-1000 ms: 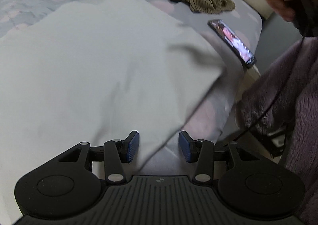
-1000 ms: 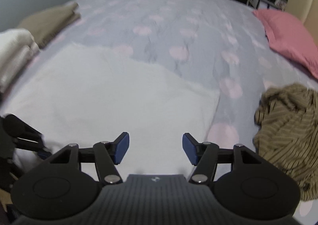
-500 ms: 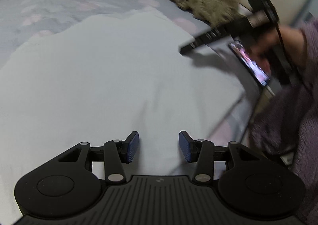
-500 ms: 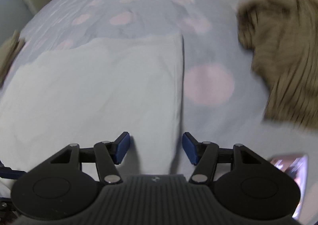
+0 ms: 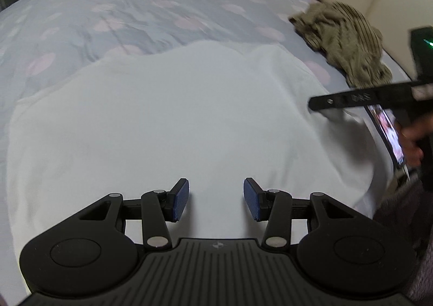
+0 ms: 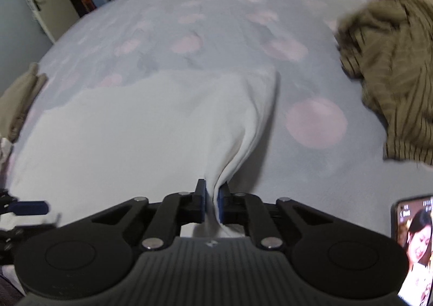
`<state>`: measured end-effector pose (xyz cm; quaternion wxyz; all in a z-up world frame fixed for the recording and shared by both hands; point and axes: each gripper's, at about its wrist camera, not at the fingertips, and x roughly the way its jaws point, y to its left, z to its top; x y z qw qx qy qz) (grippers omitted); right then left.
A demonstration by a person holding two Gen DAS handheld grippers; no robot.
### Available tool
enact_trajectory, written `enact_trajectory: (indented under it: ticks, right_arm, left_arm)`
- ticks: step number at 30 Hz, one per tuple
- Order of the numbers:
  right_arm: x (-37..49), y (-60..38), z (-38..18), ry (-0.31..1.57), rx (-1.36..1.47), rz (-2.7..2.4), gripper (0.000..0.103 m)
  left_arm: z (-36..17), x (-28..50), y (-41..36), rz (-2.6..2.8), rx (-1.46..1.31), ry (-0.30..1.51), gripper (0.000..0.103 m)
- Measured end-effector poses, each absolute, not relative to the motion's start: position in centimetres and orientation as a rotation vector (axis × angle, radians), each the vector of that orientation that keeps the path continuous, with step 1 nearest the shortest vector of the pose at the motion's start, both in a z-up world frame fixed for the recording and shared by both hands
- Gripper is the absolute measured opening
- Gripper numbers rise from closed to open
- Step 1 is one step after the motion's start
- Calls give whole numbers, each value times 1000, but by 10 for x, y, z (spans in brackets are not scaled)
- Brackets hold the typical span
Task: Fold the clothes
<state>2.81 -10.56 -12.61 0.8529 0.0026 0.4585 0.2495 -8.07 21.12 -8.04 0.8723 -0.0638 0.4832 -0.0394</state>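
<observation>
The smooth, matt white cloth garment (image 6: 151,127) lies on a soft grey-and-pink patterned bedspread (image 6: 216,22), beside a crumpled olive striped knit top (image 6: 392,68) and a glossy glass-screened phone (image 6: 414,238).

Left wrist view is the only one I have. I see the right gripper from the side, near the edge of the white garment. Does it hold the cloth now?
Observer: Yes. In the right wrist view the right gripper is shut on the white garment. Its jaws have just been closing, and a bunched edge is pinched between the pads.
Operator: Is any folded piece lying outside my view?
Observer: Yes, a folded tan cloth lies at the left edge of the bed, beyond the white garment.
</observation>
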Motion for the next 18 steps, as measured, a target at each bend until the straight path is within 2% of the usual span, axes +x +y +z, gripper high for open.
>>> enact_trajectory:
  ticks: [8,18]
  right_arm:
    - [-5,-43,-97,853,-114,648,10]
    - [-37,20,-108,856,-233,817,10]
  left_arm:
    - [-61,-89,233,16,-150,937,43]
    - [-54,-113,268,131,-201,909,43]
